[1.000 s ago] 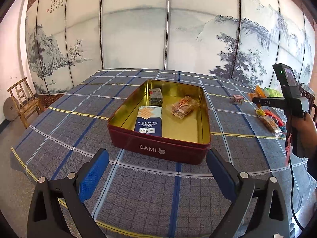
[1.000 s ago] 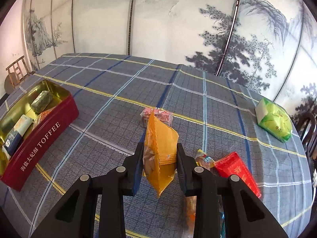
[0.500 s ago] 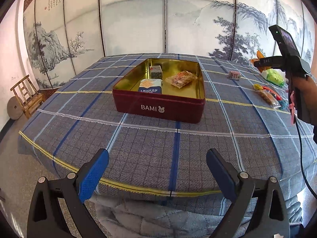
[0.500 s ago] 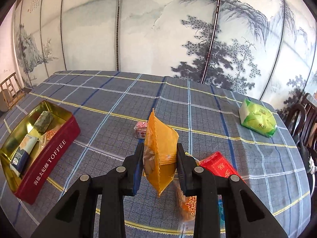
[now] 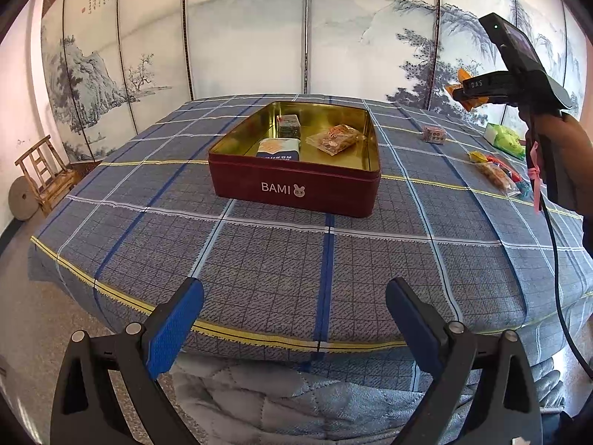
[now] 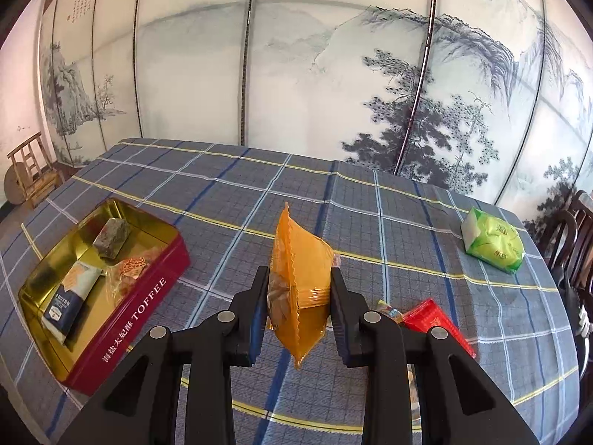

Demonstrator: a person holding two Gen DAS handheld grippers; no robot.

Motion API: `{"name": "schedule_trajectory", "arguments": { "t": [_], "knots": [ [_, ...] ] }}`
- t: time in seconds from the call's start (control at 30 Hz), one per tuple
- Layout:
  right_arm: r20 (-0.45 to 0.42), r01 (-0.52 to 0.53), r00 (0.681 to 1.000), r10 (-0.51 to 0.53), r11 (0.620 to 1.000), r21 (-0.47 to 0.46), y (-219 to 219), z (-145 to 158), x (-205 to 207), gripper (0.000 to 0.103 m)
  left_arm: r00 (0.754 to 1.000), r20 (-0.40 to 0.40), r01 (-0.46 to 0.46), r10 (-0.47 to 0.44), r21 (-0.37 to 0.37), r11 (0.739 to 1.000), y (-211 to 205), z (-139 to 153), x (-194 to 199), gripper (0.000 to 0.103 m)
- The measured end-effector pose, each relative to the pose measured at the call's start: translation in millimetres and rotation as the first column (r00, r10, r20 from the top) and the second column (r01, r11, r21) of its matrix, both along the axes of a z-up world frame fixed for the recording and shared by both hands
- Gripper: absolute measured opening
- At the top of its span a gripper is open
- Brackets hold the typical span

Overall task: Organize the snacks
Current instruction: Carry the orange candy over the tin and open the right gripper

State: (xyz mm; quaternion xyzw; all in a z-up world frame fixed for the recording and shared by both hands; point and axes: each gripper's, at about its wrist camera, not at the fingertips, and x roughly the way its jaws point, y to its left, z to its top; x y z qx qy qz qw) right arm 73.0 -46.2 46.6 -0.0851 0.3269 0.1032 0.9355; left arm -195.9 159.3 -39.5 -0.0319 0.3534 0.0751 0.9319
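The right gripper (image 6: 298,289) is clamped on a crinkle-edged orange plastic snack packet (image 6: 301,282), held upright above the blue checked tablecloth (image 6: 229,200). The open dark-red rectangular tin with gold lining (image 6: 133,307) sits at nine o'clock of it. The left gripper (image 5: 294,309) hangs spread apart, empty, at the tin's six o'clock.
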Motion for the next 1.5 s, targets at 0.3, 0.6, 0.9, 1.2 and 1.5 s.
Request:
{"name": "schedule_trajectory", "arguments": {
  "t": [0.3, 0.6, 0.9, 1.2, 1.5],
  "knots": [
    [-0.006, -0.053, 0.999, 0.053, 0.999, -0.014, 45.4, -0.5, -3.4, 0.032, 0.999, -0.009, -0.044, 0.044, -0.039, 0.998, 22.2, -8.4, -8.9, 0.097],
    [-0.026, -0.107, 0.994, 0.107, 0.994, -0.017, 94.8, -3.4, -5.9, 0.032, 0.997, -0.006, -0.083, 0.083, -0.076, 0.994, 43.0, -13.5, -18.2, 0.097],
    [-0.077, -0.163, 0.984, 0.161, 0.987, -0.016, 140.9, -23.1, -11.9, 0.032, 0.993, -0.017, -0.118, 0.117, -0.105, 0.987, 58.9, -20.7, -22.9, 0.097],
    [-0.126, -0.221, 0.968, 0.215, 0.975, -0.036, 176.3, -51.7, -26.8, 0.032, 0.99, -0.041, -0.141, 0.137, -0.122, 0.982, 66.5, -28.8, -24.1, 0.097],
    [-0.149, -0.263, 0.956, 0.255, 0.964, -0.038, 187.4, -61.4, -41.1, 0.032, 0.991, -0.049, -0.127, 0.122, -0.124, 0.984, 64.1, -32.2, -21.7, 0.097]
  ]
}}
